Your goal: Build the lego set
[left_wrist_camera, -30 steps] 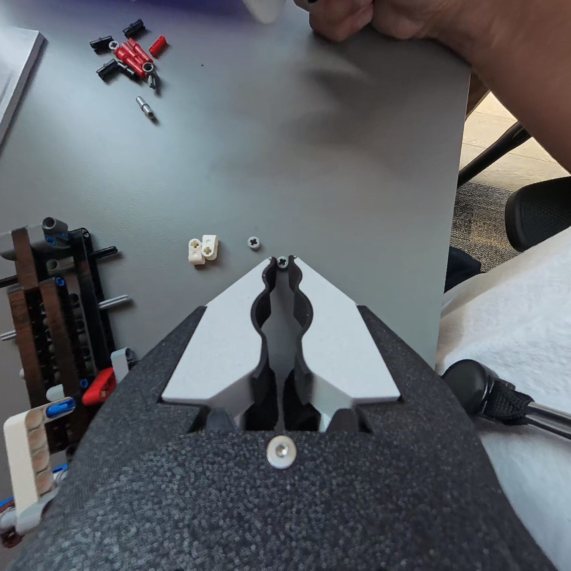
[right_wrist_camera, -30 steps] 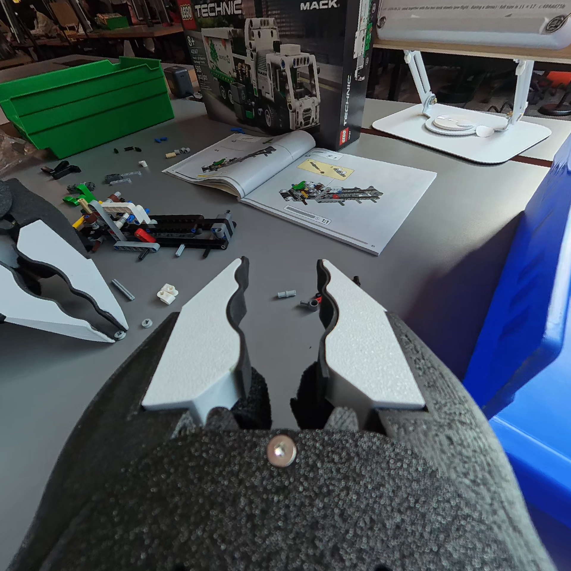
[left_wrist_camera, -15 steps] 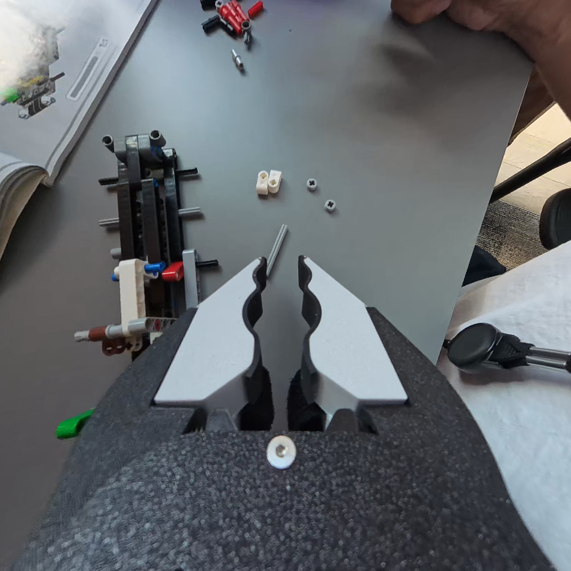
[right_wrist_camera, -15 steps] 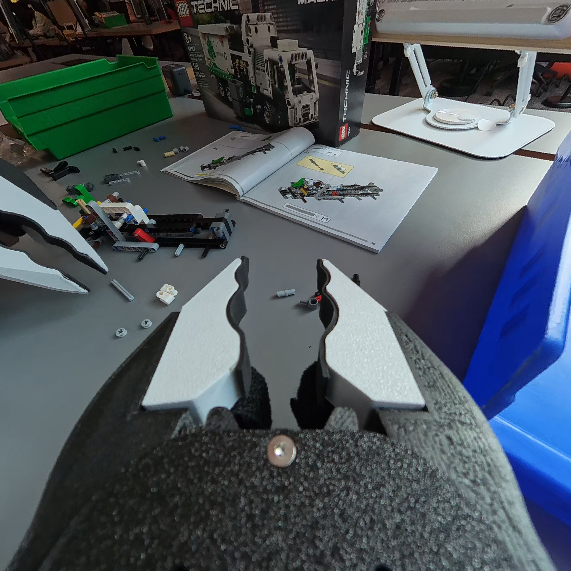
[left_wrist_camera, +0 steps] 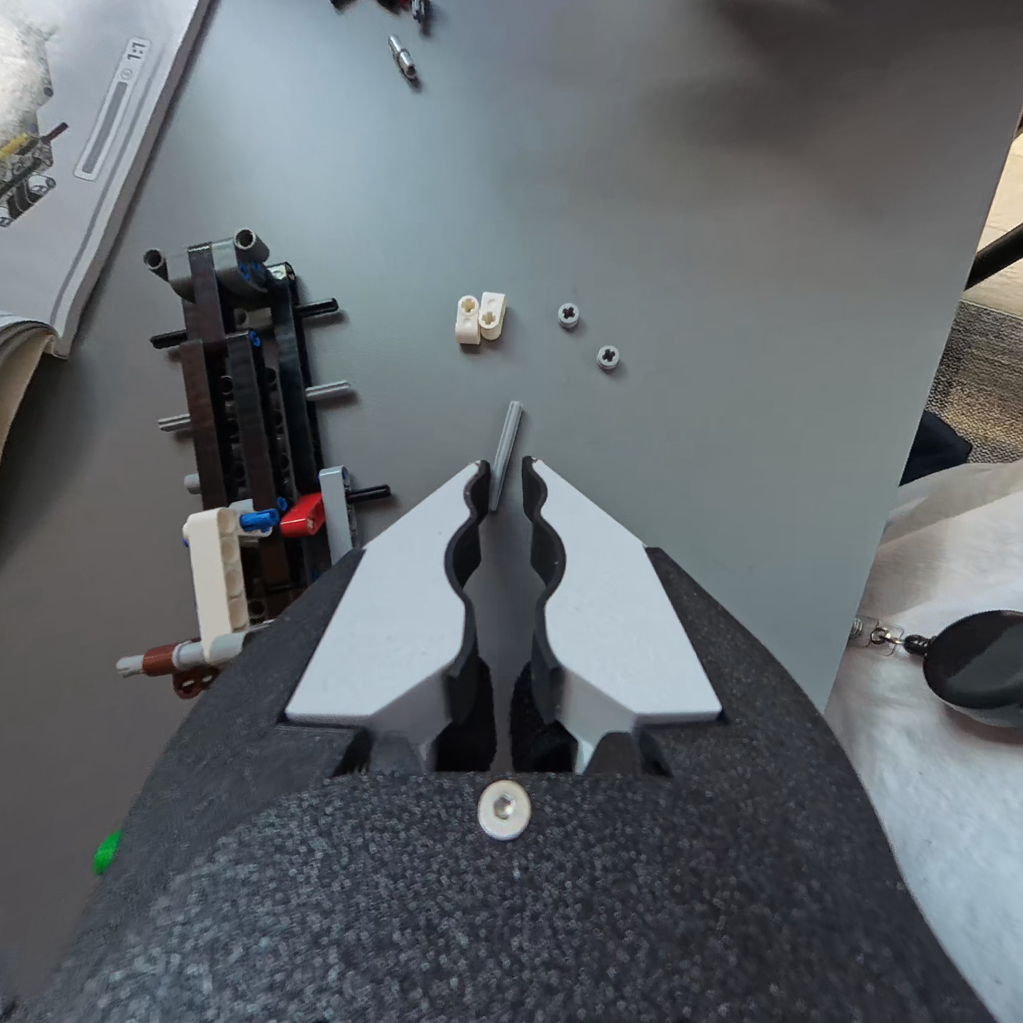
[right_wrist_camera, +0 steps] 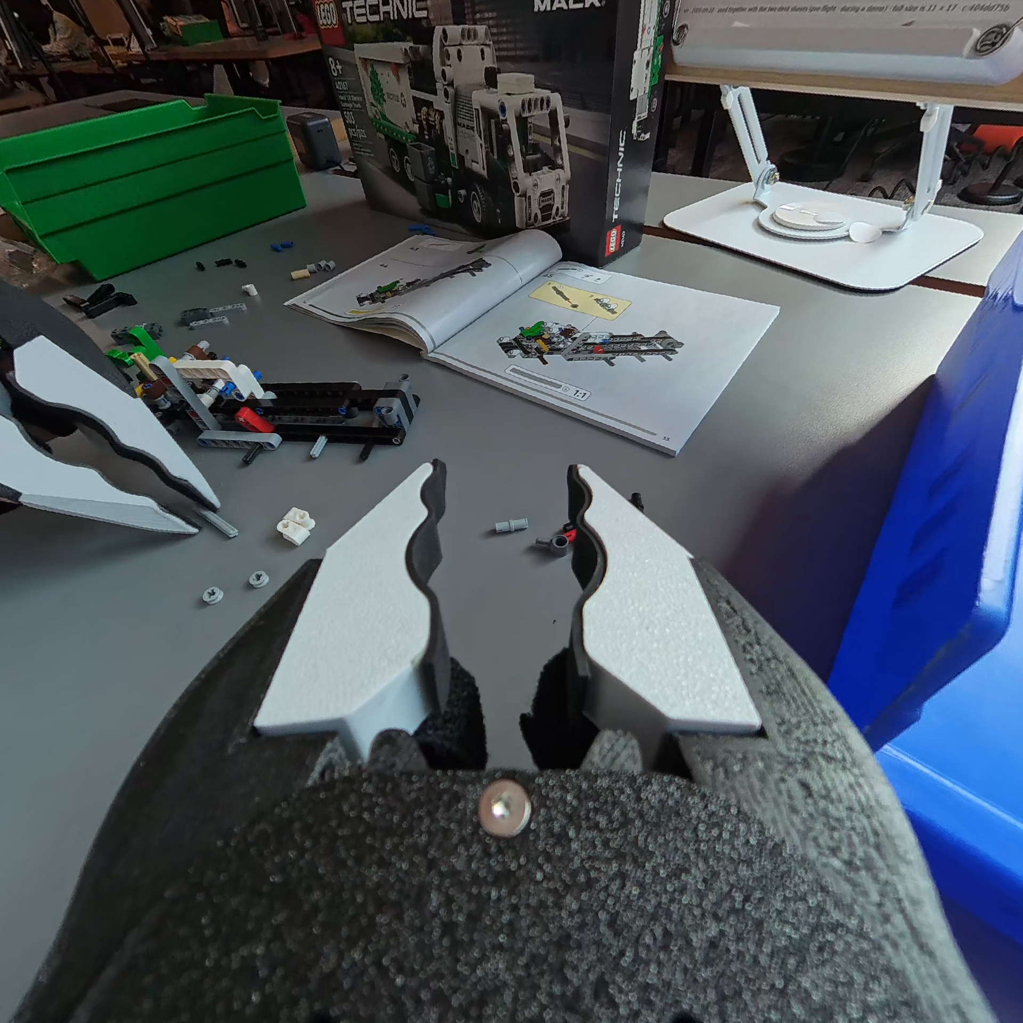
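My left gripper point(left_wrist_camera: 505, 462) is open by a narrow gap and low over the grey table. A thin grey axle point(left_wrist_camera: 506, 448) lies between its fingertips, and the fingers do not press on it. Two grey bushes point(left_wrist_camera: 568, 315) point(left_wrist_camera: 608, 357) and two white connectors point(left_wrist_camera: 480, 318) lie just beyond. The long black chassis build point(left_wrist_camera: 243, 415) lies to the left. My right gripper point(right_wrist_camera: 506, 470) is open and empty above the table. In the right wrist view, the left gripper point(right_wrist_camera: 206, 516) sits at the axle point(right_wrist_camera: 221, 523), near the chassis point(right_wrist_camera: 310, 409).
The open instruction booklet point(right_wrist_camera: 553, 332), the set's box point(right_wrist_camera: 487, 127) and a green bin point(right_wrist_camera: 144, 177) stand at the back. A blue bin point(right_wrist_camera: 941, 498) is close on the right. A grey pin point(right_wrist_camera: 510, 526) and small parts lie ahead of my right gripper. The table edge point(left_wrist_camera: 913, 443) is to the right. The gap from one gripper's tips to the other's is roughly 20 cm. My right tips are roughly 6 cm from the grey pin point(right_wrist_camera: 510, 526). Seen from the left wrist view point(left_wrist_camera: 401, 52) as well.
My left gripper let go of a grey bush, pulled back and moved over the axle; its fingers now straddle it with a narrower gap. My right gripper has not moved.
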`<state>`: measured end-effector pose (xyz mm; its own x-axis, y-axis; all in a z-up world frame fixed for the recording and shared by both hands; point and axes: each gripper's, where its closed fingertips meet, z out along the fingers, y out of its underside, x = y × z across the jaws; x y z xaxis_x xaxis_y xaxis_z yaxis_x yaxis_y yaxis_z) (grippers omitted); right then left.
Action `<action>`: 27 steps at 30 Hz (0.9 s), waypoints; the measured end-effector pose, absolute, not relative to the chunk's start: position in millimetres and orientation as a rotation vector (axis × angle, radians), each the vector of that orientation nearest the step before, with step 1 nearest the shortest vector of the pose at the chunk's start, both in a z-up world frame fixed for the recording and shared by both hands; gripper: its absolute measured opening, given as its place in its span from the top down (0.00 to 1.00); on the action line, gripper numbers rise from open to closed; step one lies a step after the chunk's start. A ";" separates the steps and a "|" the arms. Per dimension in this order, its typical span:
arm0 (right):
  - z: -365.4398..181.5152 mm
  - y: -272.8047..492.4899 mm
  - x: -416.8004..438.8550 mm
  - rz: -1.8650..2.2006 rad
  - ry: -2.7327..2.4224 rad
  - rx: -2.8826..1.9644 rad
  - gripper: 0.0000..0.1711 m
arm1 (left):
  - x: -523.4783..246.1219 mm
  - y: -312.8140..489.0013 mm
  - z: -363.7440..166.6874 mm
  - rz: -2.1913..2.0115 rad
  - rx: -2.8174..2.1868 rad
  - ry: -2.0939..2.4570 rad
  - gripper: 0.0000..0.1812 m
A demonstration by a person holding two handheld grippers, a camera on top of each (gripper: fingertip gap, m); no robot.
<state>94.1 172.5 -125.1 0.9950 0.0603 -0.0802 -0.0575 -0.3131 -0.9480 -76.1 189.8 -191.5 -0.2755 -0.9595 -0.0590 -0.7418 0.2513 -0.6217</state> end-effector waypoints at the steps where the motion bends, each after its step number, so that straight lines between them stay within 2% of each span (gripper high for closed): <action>1: -125.2 172.5 93.9 0.117 -0.003 -1.886 0.74 | -76.1 187.5 -191.7 -0.689 -1.543 2.116 0.98; 4: -124.8 172.2 91.7 0.113 -0.017 -1.884 0.75 | -76.3 187.0 -191.5 -0.651 -1.510 2.131 0.98; 6: -114.5 169.6 72.1 0.158 -0.099 -1.813 0.85 | -73.4 183.6 -185.3 -0.707 -1.499 2.088 0.98; 7: -110.1 169.1 63.4 0.180 -0.103 -1.789 0.87 | -70.6 181.1 -177.9 -0.767 -1.499 2.045 0.98; 10: -101.5 177.1 24.2 0.444 -0.057 -1.774 0.81 | -59.7 177.1 -141.8 -1.005 -1.482 1.867 0.98; 16: -95.8 207.5 -30.3 0.687 -0.068 -1.754 0.82 | -48.1 206.8 -94.9 -1.262 -1.542 1.584 0.98; 21: -45.3 222.2 -43.8 0.896 -0.001 -1.508 0.81 | -47.9 215.0 -51.5 -1.662 -1.536 1.353 0.98; 27: -33.5 230.6 -56.5 0.995 -0.028 -1.468 0.84 | -57.3 222.1 -47.9 -1.670 -1.510 1.323 0.98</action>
<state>-56.5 230.6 -33.5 0.6215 0.5649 -0.5428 -0.5340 -0.2015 -0.8211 -57.3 222.1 -47.9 -0.2398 -0.8690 0.4328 -0.2226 -0.3847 -0.8958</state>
